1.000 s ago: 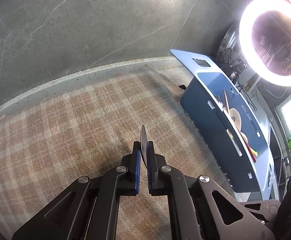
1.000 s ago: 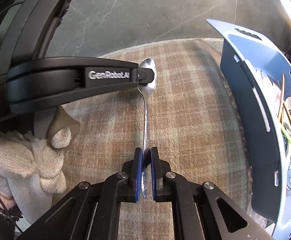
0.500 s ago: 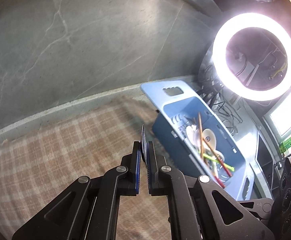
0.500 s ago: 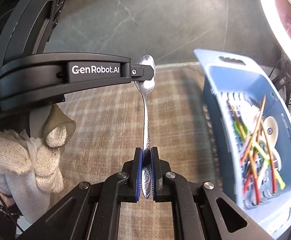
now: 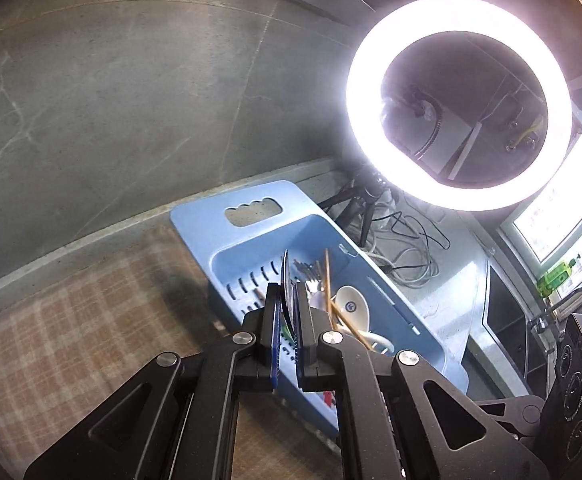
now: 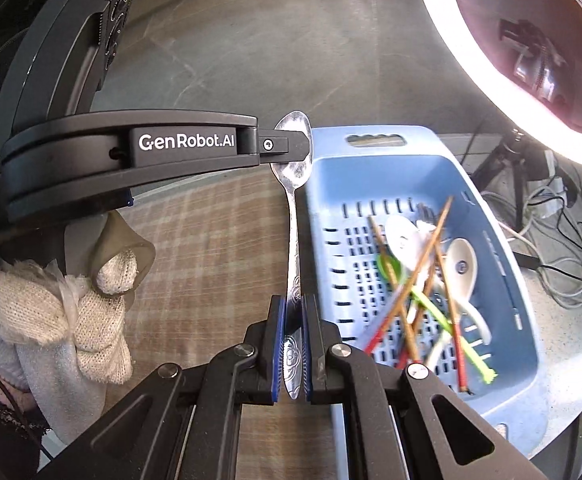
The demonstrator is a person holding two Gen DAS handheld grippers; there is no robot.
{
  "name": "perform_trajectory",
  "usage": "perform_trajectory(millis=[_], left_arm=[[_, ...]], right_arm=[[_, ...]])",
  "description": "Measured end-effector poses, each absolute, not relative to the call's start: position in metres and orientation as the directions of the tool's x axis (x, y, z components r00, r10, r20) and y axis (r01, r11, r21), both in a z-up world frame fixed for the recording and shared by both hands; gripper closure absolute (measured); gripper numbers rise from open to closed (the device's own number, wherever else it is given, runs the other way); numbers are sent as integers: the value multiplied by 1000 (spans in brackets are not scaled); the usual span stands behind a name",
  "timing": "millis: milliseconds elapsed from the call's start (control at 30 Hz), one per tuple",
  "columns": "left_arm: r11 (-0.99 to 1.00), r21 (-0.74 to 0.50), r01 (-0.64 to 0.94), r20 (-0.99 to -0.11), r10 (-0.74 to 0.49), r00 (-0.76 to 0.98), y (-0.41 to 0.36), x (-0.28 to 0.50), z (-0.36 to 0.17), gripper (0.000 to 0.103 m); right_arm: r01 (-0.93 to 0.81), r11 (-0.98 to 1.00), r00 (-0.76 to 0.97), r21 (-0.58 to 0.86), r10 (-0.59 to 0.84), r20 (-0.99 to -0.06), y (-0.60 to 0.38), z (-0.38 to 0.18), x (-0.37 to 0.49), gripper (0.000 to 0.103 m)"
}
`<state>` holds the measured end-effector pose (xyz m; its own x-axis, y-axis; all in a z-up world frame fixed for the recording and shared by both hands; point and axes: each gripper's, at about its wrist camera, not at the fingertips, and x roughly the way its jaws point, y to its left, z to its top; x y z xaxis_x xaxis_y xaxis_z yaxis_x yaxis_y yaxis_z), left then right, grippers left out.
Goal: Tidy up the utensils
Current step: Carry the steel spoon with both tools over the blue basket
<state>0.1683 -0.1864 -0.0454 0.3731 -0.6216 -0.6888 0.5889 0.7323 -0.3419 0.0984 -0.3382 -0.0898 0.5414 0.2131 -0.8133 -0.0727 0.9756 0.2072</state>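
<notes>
A metal spoon [image 6: 293,216] is held at both ends. My right gripper [image 6: 294,320] is shut on its handle. My left gripper [image 6: 287,146] comes in from the left and is shut on the bowl; in the left wrist view the bowl shows edge-on [image 5: 285,280] between that gripper's pads [image 5: 287,300]. The spoon hangs above the left rim of a blue slotted basket [image 6: 507,320], which also shows in the left wrist view [image 5: 211,220]. The basket holds chopsticks [image 6: 423,264], white ceramic spoons [image 6: 461,264] and a fork [image 5: 311,280].
A plaid cloth [image 6: 211,248] covers the counter left of the basket. A grey stone wall [image 5: 111,120] stands behind. A bright ring light [image 5: 459,100] on a tripod and loose cables [image 6: 551,248] are at the right. A gloved hand [image 6: 71,320] holds the left gripper.
Both grippers have carried the spoon up and to the right, from over the plaid cloth to the basket's left rim. The basket's inside has come into fuller view.
</notes>
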Motion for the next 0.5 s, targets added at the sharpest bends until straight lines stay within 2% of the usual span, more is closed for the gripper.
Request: perform_trajectory(millis=[500], left_arm=[[740, -314, 595, -752, -576, 320, -230, 162, -76, 98]], right_arm=[[-33, 976, 493, 217, 204, -846, -379, -116, 100, 96]])
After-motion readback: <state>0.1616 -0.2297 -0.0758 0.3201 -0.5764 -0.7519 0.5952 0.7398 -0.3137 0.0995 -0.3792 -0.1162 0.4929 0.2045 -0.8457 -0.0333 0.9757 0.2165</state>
